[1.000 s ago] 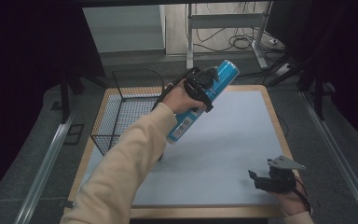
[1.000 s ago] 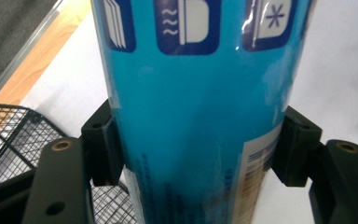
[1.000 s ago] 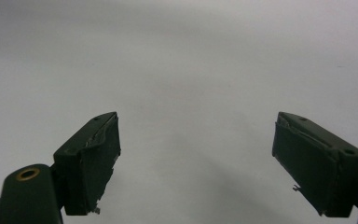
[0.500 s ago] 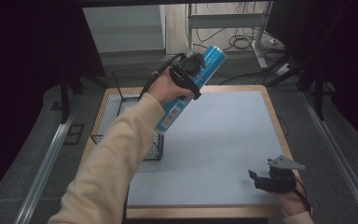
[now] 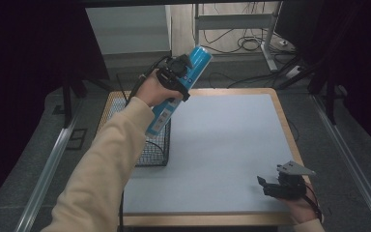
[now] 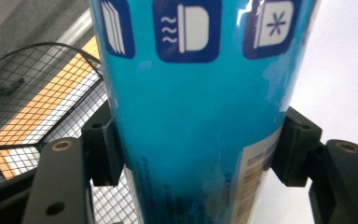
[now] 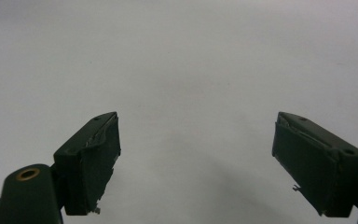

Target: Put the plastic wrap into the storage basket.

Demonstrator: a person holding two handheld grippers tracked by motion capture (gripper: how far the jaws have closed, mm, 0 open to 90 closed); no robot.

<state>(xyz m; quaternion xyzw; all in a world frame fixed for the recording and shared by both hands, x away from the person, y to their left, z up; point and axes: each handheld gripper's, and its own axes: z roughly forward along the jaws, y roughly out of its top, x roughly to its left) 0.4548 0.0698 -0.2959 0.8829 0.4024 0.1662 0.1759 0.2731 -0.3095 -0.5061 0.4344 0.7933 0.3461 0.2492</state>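
A long blue tube-shaped package with white icons is held tilted in the air by my left gripper, over the right edge of the black wire basket. In the left gripper view both pads press the sides of the blue package, with the wire basket below to the left. My right gripper rests near the table's front right corner. In the right gripper view that gripper stands open with nothing between its fingers above the pale mat.
The pale mat covers a wooden table. The basket sits at the table's left side. A metal rail runs along the floor on the left, another rail on the right. Cables lie beyond the table.
My left hand has carried the blue package leftward and slightly up, from over the mat to above the basket's edge. The right gripper has stayed still.
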